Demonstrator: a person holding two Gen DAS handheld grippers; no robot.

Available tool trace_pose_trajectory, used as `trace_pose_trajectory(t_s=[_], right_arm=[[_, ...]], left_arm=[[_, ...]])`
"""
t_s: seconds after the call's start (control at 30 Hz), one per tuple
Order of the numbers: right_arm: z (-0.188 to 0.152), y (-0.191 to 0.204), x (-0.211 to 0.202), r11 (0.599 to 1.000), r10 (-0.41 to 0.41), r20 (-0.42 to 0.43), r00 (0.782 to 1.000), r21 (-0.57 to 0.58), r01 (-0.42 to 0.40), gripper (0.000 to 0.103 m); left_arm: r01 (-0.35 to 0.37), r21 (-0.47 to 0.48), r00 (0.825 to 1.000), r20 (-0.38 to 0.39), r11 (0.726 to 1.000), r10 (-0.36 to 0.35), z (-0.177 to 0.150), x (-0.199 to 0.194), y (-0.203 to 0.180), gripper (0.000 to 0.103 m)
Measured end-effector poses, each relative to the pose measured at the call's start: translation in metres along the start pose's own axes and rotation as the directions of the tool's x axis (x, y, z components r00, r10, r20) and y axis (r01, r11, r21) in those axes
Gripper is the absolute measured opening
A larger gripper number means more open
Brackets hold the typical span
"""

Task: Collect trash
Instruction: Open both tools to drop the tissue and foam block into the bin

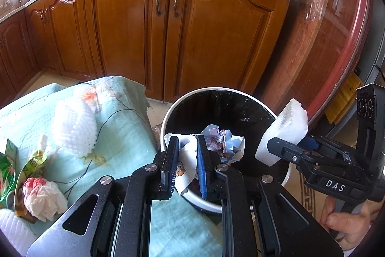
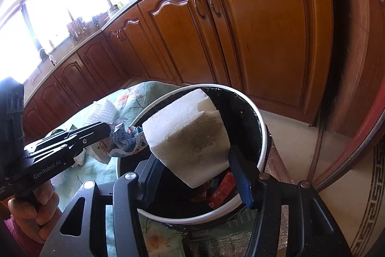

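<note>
A white-rimmed trash bin [image 1: 166, 119] with a black liner stands beside a cloth-covered surface; it also shows in the right wrist view [image 2: 263, 136]. My left gripper [image 1: 187, 160] is shut on a crumpled printed paper wrapper [image 1: 223, 141] and holds it over the bin's near rim; the wrapper also shows in the right wrist view [image 2: 127, 139]. My right gripper [image 2: 197, 175] is shut on a white foam block [image 2: 190, 136] above the bin opening; the block also shows in the left wrist view [image 1: 284, 131]. Red packaging [image 2: 223, 189] lies inside the bin.
On the mint floral cloth [image 1: 120, 136] lie a white foam fruit net [image 1: 74, 129], a crumpled tissue with red stains [image 1: 43, 194], and green wrappers [image 1: 9, 172]. Wooden cabinets [image 1: 168, 35] stand behind. A round red-edged table [image 1: 344, 52] is at right.
</note>
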State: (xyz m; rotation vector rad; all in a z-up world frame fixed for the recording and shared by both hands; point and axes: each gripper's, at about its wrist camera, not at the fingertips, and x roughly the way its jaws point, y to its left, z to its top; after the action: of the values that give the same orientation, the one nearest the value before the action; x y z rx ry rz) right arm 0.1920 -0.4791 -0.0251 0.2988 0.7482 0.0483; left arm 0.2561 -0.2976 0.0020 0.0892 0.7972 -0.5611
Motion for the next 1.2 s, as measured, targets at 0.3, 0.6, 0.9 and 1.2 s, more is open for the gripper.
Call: trace_pose_trajectory(t_s=[0.3, 0.6, 0.9, 1.2], right_arm=[[0.001, -0.012, 0.0, 1.0, -0.005, -0.004, 1.0, 0.013, 0.005, 0.08], [-0.013, -0.003, -0.007, 0.999, 0.029, 0.005, 1.0, 0.036, -0.029, 0.086], [-0.038, 0.026, -0.018, 0.993, 0.101, 0.023, 0.995, 0.065, -0.102, 0.09], [-0.063, 0.072, -0.017, 0.984, 0.172, -0.003, 0.985, 0.053, -0.171, 0.096]], left_arm=[[0.011, -0.008, 1.0, -0.017, 1.0, -0.012, -0.001, 0.007, -0.002, 0.045], [-0.002, -0.065, 1.0, -0.018, 0.998, 0.001, -0.026, -0.012, 0.019, 0.058], [-0.028, -0.112, 1.0, 0.001, 0.993, 0.028, -0.072, -0.059, 0.047, 0.061], [-0.083, -0.144, 0.995, 0.035, 0.986, 0.089, -0.112, -0.109, 0.076, 0.061]])
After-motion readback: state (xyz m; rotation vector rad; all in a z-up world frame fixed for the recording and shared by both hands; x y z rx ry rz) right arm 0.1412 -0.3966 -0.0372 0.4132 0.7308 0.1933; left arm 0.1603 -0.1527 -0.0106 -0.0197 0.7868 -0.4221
